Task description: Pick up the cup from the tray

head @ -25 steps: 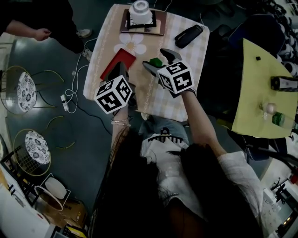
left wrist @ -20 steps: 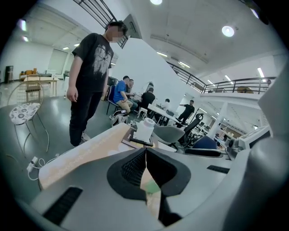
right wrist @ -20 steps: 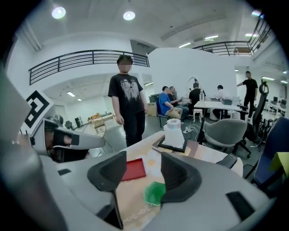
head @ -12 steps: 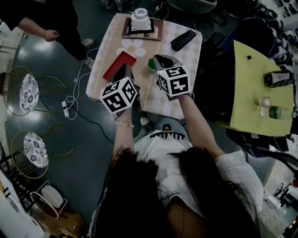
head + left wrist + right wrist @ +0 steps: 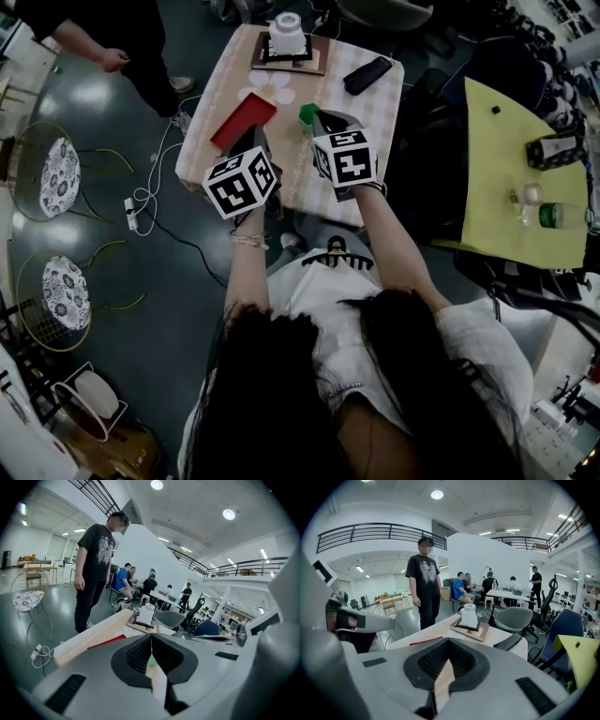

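Left tongs [image 5: 151,637] are pressed together, with nothing between the pads. Right tongs [image 5: 447,642] have just been closing and are pressed together too, empty. Both hang side by side over the near half of the worktop [image 5: 295,164], pointing toward 12 o'clock. The right tips are just beside a green block [image 5: 307,113]. The white cup [image 5: 287,31] stands on the tray [image 5: 317,58] at the worktop's 12 o'clock end, well apart from both tongs. A red book [image 5: 244,120] lies at the worktop's 9 o'clock edge and a black case [image 5: 367,75] toward 2 o'clock. A person [image 5: 122,28] stands at 11 o'clock. Wire chairs [image 5: 58,167] stand at 9 o'clock and a yellow table [image 5: 492,178] at 3.
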{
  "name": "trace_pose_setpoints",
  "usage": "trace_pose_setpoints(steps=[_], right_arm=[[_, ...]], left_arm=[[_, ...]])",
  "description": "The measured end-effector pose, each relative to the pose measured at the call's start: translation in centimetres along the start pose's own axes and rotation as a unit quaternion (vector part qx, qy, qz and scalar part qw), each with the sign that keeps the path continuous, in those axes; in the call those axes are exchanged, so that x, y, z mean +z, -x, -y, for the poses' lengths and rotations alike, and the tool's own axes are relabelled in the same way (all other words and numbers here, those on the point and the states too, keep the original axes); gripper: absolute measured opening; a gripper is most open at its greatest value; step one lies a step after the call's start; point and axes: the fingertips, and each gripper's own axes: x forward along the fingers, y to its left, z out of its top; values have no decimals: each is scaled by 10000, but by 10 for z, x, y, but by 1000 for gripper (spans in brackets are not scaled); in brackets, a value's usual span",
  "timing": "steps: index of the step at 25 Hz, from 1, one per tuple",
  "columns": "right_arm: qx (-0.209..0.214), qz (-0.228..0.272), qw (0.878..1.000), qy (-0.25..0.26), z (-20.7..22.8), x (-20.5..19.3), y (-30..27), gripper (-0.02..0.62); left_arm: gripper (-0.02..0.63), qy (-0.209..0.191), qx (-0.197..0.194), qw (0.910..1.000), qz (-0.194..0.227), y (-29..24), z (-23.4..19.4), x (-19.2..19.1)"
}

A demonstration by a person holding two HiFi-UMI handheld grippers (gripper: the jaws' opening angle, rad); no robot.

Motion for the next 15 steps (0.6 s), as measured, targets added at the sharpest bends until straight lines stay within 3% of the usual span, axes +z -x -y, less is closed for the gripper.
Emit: trace_pose_setpoints(steps=[9,15], right_arm=[[-83,-24,9996,-265,-4,-9,15,11],[-259,-73,9995,-148,-2,-16,23,11]], left_arm=[[11,35,92,10000,2,15,-5,-10],[11,26,66,10000,-59,19,-1,-19]])
